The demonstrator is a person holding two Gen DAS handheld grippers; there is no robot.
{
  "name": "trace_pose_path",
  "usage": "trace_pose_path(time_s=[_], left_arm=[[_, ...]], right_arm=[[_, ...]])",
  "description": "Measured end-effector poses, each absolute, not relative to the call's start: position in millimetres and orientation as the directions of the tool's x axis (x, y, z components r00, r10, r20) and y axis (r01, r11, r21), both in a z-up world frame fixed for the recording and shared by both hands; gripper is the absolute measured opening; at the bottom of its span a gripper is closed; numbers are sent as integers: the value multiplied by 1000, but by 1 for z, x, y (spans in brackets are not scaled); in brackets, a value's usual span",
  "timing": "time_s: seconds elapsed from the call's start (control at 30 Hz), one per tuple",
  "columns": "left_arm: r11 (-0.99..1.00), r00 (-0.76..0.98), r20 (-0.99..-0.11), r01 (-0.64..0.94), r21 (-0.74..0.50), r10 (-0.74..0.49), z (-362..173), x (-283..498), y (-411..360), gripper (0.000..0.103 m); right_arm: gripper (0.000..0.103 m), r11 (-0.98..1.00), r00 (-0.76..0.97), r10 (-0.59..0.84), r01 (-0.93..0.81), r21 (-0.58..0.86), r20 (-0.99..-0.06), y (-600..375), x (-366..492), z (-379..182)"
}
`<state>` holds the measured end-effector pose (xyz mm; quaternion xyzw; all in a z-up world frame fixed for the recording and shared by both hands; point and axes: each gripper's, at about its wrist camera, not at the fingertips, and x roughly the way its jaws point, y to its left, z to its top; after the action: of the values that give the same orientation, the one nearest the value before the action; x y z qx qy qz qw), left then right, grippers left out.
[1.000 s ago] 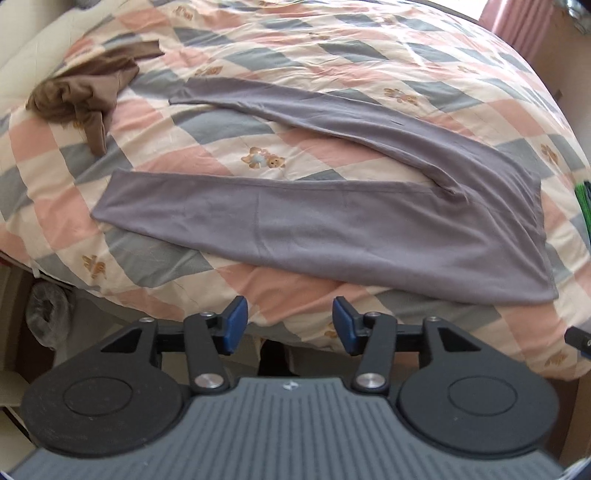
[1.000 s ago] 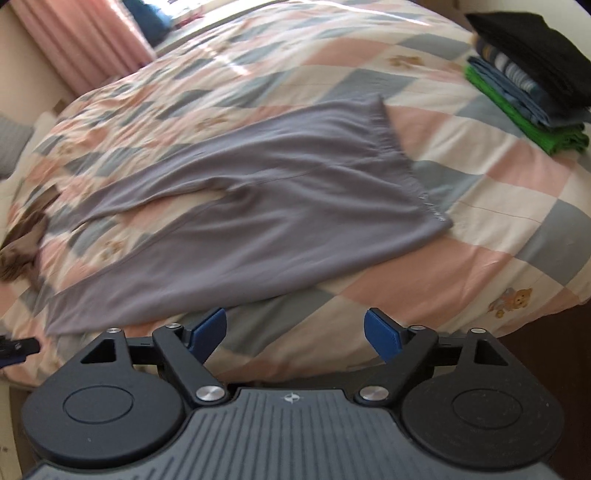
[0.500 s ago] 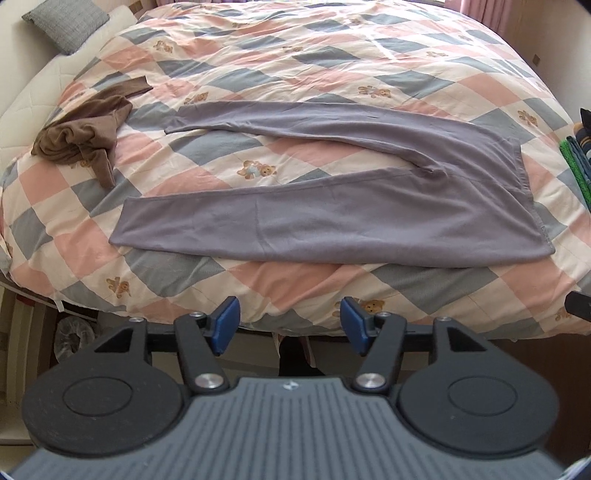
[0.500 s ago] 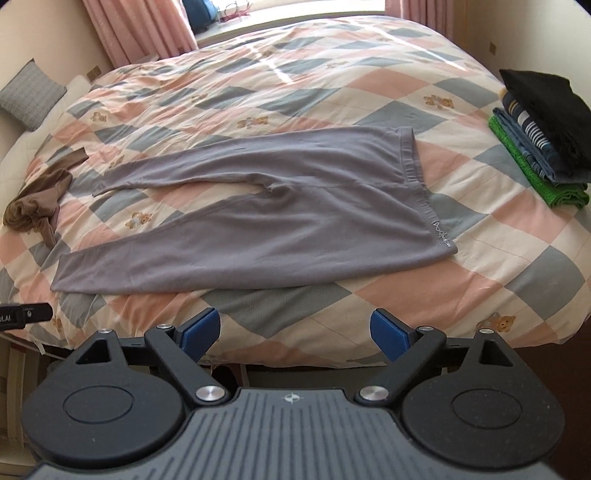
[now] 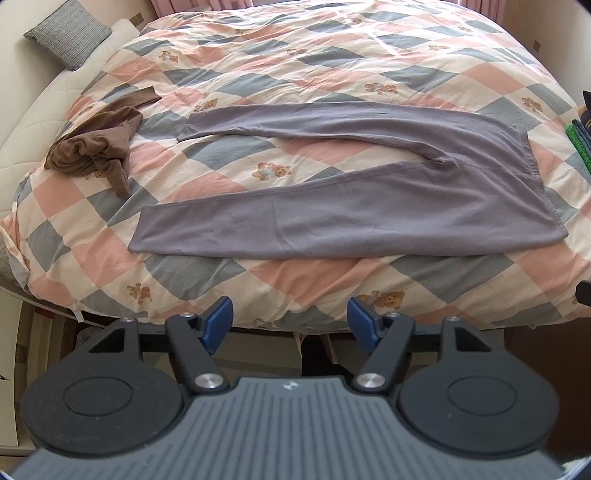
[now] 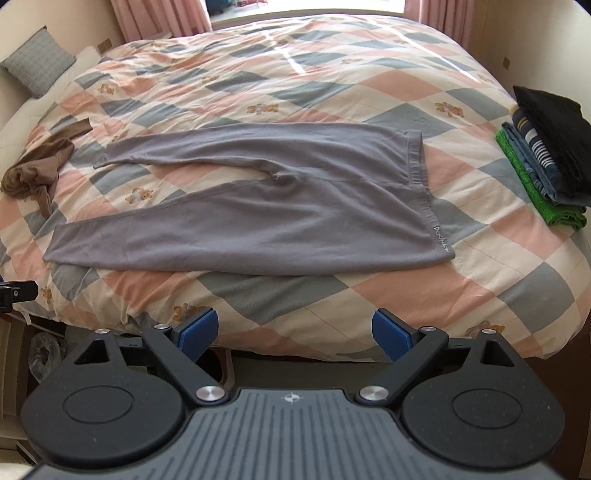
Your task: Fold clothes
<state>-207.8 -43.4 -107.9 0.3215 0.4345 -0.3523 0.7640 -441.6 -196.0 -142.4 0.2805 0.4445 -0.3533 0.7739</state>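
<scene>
My left gripper (image 5: 290, 325) and right gripper (image 6: 293, 334) both spread, empty. Grey leggings (image 6: 258, 206) flat on quilt (image 6: 295, 92); brown garment (image 5: 98, 147) far left, folded stack (image 6: 546, 155) right.

Bed: your quilt (image 6: 332, 85), checked pink, grey and cream, fills the frame.
Pillow: grey pillow (image 6: 35, 64), upper left.
Curtains: pink curtains (image 6: 159, 16), top edge.
Light: you have daylight streaking the quilt's top.
Wall: cream wall (image 6: 532, 40), upper right.

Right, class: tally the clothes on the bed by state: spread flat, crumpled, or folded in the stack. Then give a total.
Spread flat: 1, the grey trousers
Crumpled: 1, the brown garment
Folded in the stack: 4 visible (black, striped, blue, green)
Total: 6
</scene>
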Motion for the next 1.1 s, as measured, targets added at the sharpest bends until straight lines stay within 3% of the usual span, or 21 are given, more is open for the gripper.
trace_pose_path(time_s=[0.37, 0.5, 0.87, 1.1], left_arm=[[545, 399, -887, 809, 220, -235, -109, -196, -44, 67], [540, 402, -882, 813, 220, -246, -106, -189, -52, 74], [519, 361, -906, 830, 205, -220, -125, -139, -85, 74], [462, 352, -893, 865, 195, -282, -144, -82, -136, 74]], right_arm=[[94, 605, 366, -306, 788, 117, -879, -207, -434, -136], [95, 598, 366, -303, 792, 124, -880, -218, -430, -137], [95, 526, 347, -248, 832, 175, -904, -264, -422, -161], [76, 423, 503, -201, 818, 389, -840, -327, -426, -179]])
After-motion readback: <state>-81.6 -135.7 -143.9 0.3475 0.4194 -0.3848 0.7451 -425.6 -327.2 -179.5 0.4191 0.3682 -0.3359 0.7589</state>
